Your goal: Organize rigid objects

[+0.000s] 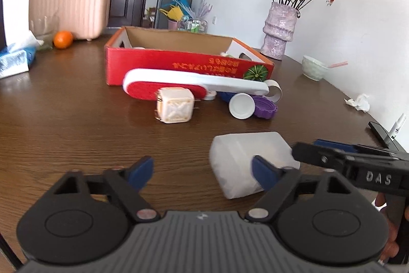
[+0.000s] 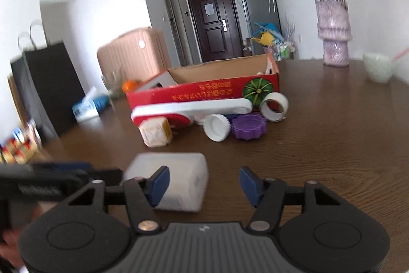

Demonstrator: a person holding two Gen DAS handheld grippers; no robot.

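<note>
A translucent white plastic box (image 1: 245,160) lies on a dark wooden surface (image 1: 76,119), at about 5 o'clock in the left wrist view, just ahead of both grippers. It looks frosted, rounded at the corners, smooth and rigid, with nothing clearly visible inside.

The left gripper (image 1: 202,172) stands partly open and holds nothing; only its right blue pad overlaps the box's left side, and whether it touches cannot be told. The right gripper (image 2: 204,183) is also partly open and empty, with the box behind its left pad, at 9 o'clock of its gap, not between the pads. In the left wrist view the right gripper's fingertips reach in from 3 o'clock, near the box's right edge.

Likely risks: with the box off-centre for both grippers, a closing pad could catch one corner and push or spin the smooth box across the surface instead of gripping it. The two grippers are close together and could knock each other.

Farther off, toward 12 o'clock, a red cardboard box (image 1: 184,60) stands open. Just before it lie a red and white lint brush (image 1: 194,81), a cream cube-shaped plug adapter (image 1: 175,106), a white bottle cap (image 1: 241,106), a purple cap (image 1: 265,108) and a white tape ring (image 1: 274,90).
</note>
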